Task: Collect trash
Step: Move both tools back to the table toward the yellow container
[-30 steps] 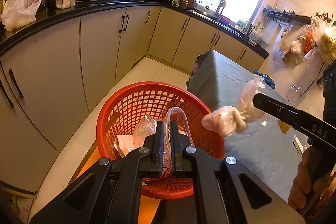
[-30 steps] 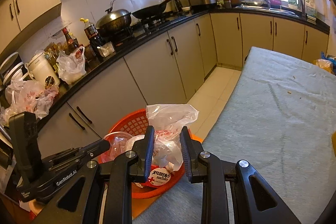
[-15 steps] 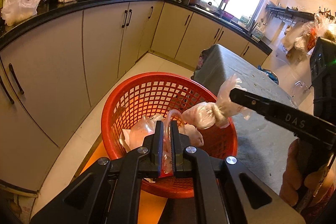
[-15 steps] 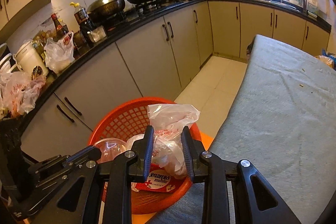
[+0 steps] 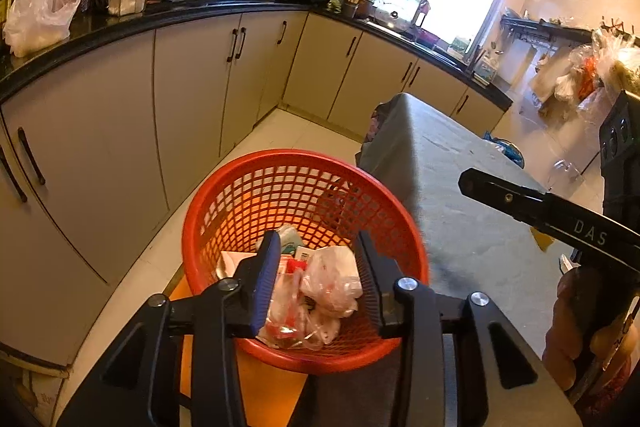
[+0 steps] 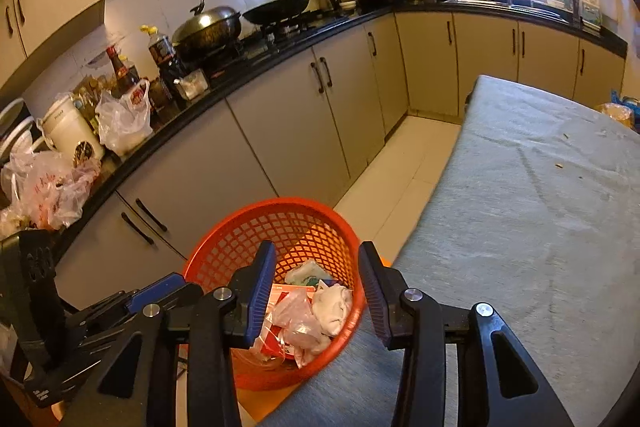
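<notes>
On the left, the left gripper is seen above the red basket; its jaws have just been opening, stand partly apart, and nothing is held between them. The crumpled plastic bags are lying inside the basket with other wrappers. To the right, the right gripper has likewise just been opening and is empty. The basket is set close beside the cloth-covered table, so it could be knocked or tipped if a finger is caught on its rim during withdrawal.
</notes>
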A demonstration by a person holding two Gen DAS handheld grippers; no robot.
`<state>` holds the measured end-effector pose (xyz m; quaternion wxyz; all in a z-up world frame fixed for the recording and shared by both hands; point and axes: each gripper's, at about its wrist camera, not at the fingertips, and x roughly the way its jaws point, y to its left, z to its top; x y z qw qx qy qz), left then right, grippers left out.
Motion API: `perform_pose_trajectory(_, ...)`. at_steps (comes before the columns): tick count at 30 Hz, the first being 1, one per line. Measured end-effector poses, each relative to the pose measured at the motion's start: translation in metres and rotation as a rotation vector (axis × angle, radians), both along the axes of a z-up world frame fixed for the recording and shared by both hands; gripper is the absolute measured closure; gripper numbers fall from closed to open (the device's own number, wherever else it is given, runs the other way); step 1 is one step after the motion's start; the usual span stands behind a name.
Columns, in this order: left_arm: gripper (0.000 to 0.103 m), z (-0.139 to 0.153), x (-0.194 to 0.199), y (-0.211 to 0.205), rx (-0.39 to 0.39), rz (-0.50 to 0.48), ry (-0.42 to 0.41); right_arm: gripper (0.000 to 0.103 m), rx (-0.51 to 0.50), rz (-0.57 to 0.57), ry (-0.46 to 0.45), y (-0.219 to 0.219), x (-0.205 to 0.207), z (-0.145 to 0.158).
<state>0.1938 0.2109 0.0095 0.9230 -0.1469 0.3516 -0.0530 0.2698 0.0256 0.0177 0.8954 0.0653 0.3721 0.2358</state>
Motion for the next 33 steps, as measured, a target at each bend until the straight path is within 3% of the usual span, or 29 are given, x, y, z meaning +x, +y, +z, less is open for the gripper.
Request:
perform_pose_trajectory(12, 0.057, 0.022, -0.007, -0.068, 0.038, -0.113, -0.027, 0.055, 0.063, -0.075, -0.013, -0.078, -0.029, 0.011)
perform_pose_trajectory(18, 0.055, 0.027, -0.007, -0.116, 0.074, -0.188, -0.024, 0.053, 0.074, -0.156, -0.019, -0.146, -0.043, 0.013)
perform_pose_trajectory(22, 0.055, 0.027, -0.01, -0.154, 0.095, -0.253, -0.016, 0.049, 0.056, -0.28, -0.004, -0.226, -0.057, 0.007)
perform_pose_trajectory(28, 0.055, 0.023, -0.009, -0.205, 0.116, -0.34, 0.007, 0.049, 0.069, -0.61, 0.047, -0.376, -0.1, -0.002)
perform_pose_trajectory(33, 0.055, 0.017, -0.002, -0.245, 0.124, -0.41, 0.038, 0.049, 0.039, -0.8, 0.111, -0.446, -0.124, -0.019)
